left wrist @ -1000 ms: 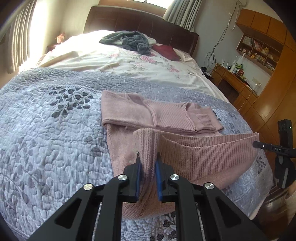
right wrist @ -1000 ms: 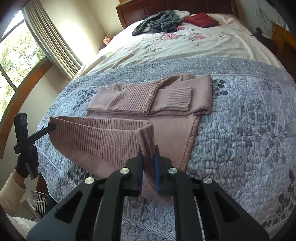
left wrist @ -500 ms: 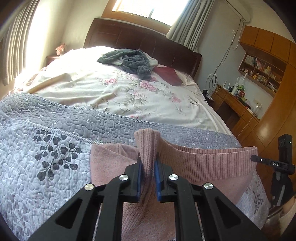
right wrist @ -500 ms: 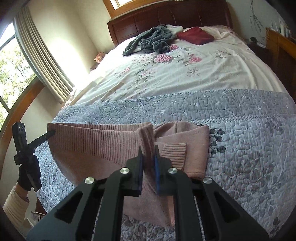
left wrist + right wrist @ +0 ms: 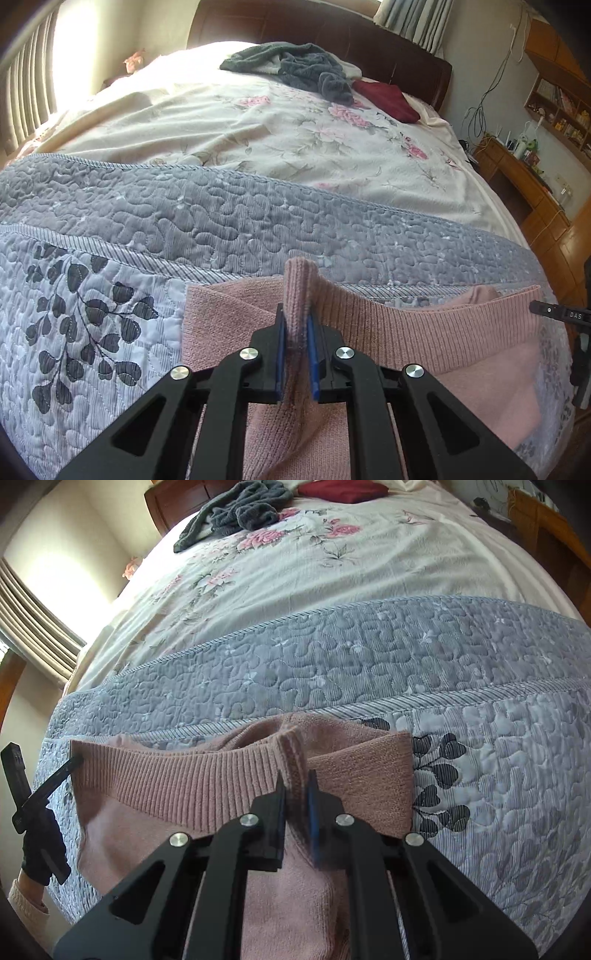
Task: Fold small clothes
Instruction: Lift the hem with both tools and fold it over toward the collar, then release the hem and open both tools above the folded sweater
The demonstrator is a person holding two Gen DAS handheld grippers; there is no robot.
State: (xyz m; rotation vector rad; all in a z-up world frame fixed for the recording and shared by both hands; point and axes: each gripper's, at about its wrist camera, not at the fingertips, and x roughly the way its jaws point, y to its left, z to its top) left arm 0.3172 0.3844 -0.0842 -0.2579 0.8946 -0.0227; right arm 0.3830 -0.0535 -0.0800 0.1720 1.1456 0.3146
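A pink knit sweater (image 5: pixel 424 332) lies on the grey quilted bedspread (image 5: pixel 221 221), its ribbed hem stretched between my two grippers and folded over its upper part. My left gripper (image 5: pixel 297 325) is shut on the hem's left corner, which sticks up between the blue pads. My right gripper (image 5: pixel 295 782) is shut on the hem's right corner in the same way. The sweater (image 5: pixel 177 786) shows its folded shoulder edge past the hem in the right wrist view. Each view catches the other gripper at the hem's far end. The sleeves are hidden under the fold.
Beyond the bedspread lies a floral sheet (image 5: pixel 295 140) with a grey towel heap (image 5: pixel 306 70) and a dark red cloth (image 5: pixel 388 99) near the headboard. A wooden desk and shelves (image 5: pixel 524 177) stand to the right. A gloved hand (image 5: pixel 40 849) holds the left gripper.
Both grippers carried the hem forward over the sweater, away from the bed's near edge. The folded sleeves, visible one second ago, are now covered by the lower half.
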